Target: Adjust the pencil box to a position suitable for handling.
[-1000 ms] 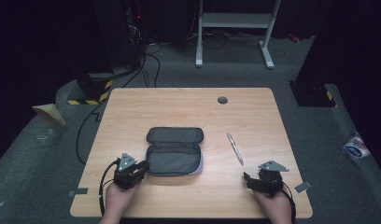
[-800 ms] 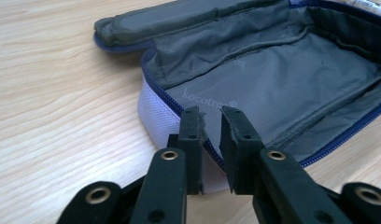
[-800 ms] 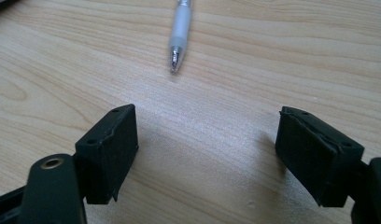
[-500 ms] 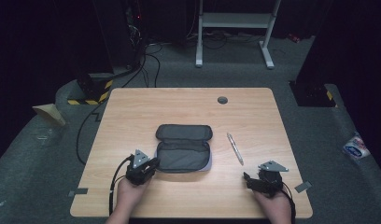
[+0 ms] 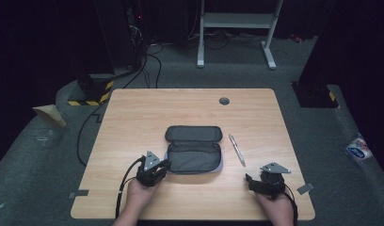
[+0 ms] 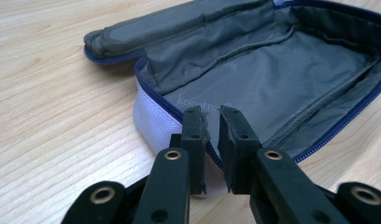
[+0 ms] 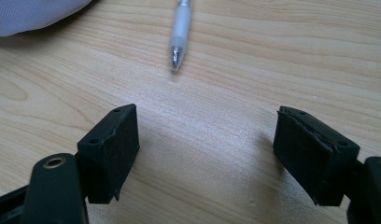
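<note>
Near the front edge of the wooden table (image 5: 133,117), left of centre, the left gripper (image 5: 157,170) sits at the front left corner of the open pencil case (image 5: 194,151). Its jaws stand narrow, with a slim gap between them, and they have just been working at the case's blue zipper rim; in the left gripper view the rim (image 6: 179,114) runs up between the two jaws, so they seem to pinch it, though the contact itself is hidden. The case lies flat at the middle of the table, lid folded back toward the far edge, grey lining showing. Toward the front right corner the right gripper (image 5: 260,181) rests with jaws wide and empty. A white pen (image 5: 237,149) lies just right of the case, its tip (image 7: 175,59) pointing at that gripper.
</note>
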A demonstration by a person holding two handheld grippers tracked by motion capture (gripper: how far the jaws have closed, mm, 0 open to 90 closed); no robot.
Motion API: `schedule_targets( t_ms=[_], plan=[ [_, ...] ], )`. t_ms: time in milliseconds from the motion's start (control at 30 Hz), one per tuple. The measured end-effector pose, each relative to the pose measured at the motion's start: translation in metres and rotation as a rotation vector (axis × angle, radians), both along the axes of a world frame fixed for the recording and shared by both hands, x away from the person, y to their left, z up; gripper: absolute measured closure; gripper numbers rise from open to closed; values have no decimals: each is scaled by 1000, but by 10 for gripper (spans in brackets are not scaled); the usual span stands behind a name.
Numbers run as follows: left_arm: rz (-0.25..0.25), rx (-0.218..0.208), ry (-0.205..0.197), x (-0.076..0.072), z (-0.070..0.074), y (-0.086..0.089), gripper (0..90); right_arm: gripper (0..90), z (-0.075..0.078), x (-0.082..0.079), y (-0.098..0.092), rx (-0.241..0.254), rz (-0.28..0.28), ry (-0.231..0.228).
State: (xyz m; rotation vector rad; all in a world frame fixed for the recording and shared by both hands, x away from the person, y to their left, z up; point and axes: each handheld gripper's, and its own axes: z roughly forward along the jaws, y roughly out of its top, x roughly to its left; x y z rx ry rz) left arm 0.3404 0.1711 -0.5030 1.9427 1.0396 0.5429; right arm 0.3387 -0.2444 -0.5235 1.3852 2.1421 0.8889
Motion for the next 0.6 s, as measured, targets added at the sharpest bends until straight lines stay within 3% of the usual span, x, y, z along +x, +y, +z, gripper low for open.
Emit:
schedule_targets(
  t_ms=[267,467,600],
  plan=[
    [-6,-15,1,1,-1,0,777,221,0,0,0,0,0,0],
    [10,-48,-9,-1,3,7,657,221,0,0,0,-1,2,-1],
    [24,-53,-48,-5,10,17,591,222,0,0,0,0,0,0]
  ],
)
